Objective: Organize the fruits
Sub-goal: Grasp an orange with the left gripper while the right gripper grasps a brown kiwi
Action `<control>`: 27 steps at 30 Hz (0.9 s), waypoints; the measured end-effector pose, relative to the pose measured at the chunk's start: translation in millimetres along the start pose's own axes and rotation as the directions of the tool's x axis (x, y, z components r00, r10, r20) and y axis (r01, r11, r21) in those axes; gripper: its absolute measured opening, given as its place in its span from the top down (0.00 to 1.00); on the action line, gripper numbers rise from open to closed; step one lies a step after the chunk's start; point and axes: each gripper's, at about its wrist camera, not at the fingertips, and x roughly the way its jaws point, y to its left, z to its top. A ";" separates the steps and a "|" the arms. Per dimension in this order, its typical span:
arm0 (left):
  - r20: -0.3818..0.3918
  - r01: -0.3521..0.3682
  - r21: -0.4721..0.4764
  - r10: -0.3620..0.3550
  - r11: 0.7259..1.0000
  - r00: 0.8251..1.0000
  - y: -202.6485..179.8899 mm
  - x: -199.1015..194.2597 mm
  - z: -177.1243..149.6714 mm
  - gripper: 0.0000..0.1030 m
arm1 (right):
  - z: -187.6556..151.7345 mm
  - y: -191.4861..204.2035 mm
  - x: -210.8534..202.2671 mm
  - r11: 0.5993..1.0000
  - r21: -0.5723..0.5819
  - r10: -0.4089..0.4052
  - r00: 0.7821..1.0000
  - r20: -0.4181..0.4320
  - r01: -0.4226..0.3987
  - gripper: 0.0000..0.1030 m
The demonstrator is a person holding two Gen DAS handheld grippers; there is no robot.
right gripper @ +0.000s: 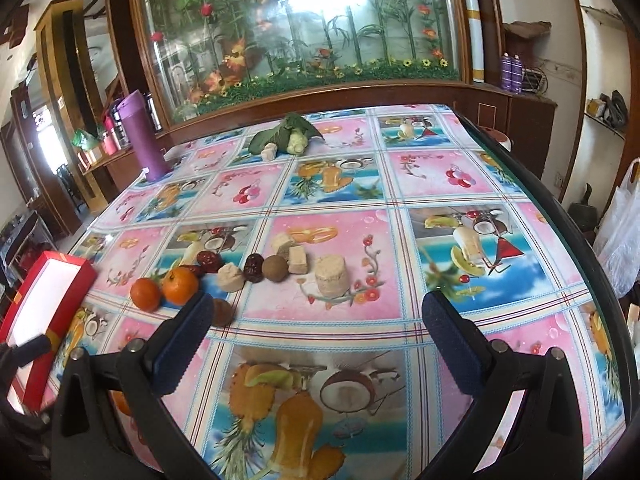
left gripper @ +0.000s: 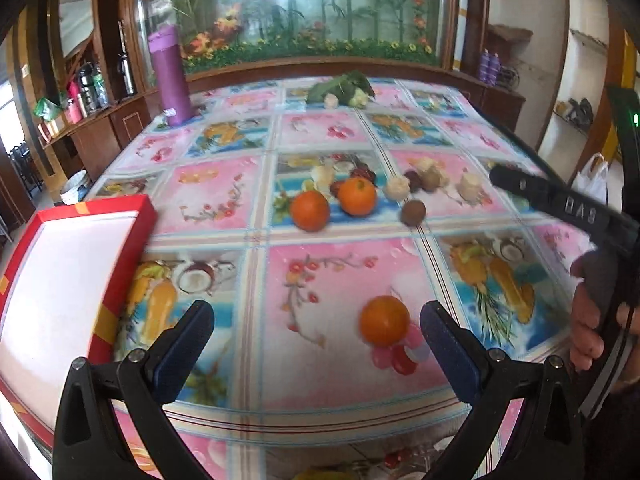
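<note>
Table [left gripper: 332, 408] under a glossy fruit-print cloth fills both wrist views. Beyond its far edge, ahead of both tongs, a glass-fronted cabinet [right gripper: 304, 24] of artificial flowers.

Red box [left gripper: 68, 280] with white inside sits at the table's left edge, just left of the left gripper [left gripper: 316, 332] and overlapped by its left finger in that view; nothing visible in it. Seen from the right gripper [right gripper: 316, 328] the same box lies far left.

Purple flask [left gripper: 173, 76] stands upright, well ahead and left of both tongs. Leafy greens with a pale floret [right gripper: 286, 136] lie far ahead, near the table's back edge.

Fruit cluster mid-table, ahead of both tongs: two oranges [left gripper: 334, 202] side by side, touching or nearly so — dark red dates [right gripper: 208, 261], round brown fruits [right gripper: 277, 268] and pale cut chunks [right gripper: 331, 275] spread to their right. One brown fruit sits partly behind the right gripper's left finger.

Single orange [left gripper: 385, 320] alone on the cloth, apart from the cluster, between the left gripper's fingers and closer to the right one; no contact visible.

Left gripper: fingers wide apart, holding nothing. Right gripper: fingers also wide apart and unloaded, over bare cloth — from the left wrist view it shows at far right, gripped by a hand [left gripper: 592, 320].
</note>
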 end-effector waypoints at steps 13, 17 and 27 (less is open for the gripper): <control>-0.084 0.086 -0.003 -0.086 0.996 0.993 -13.9 23.5 -7.4 0.52 | 3.6 -14.7 -0.6 0.998 0.066 -0.022 1.000 0.004 0.021 0.00; -0.070 0.124 0.003 -0.123 0.992 0.990 -12.2 19.8 -6.4 0.71 | 3.1 -14.5 -0.3 0.997 0.071 0.003 1.000 -0.002 -0.003 0.01; 0.041 0.088 -0.034 -0.087 0.996 0.995 22.2 -16.0 3.5 0.71 | -2.0 27.7 11.0 0.981 -0.028 0.188 0.979 -0.082 -0.191 0.39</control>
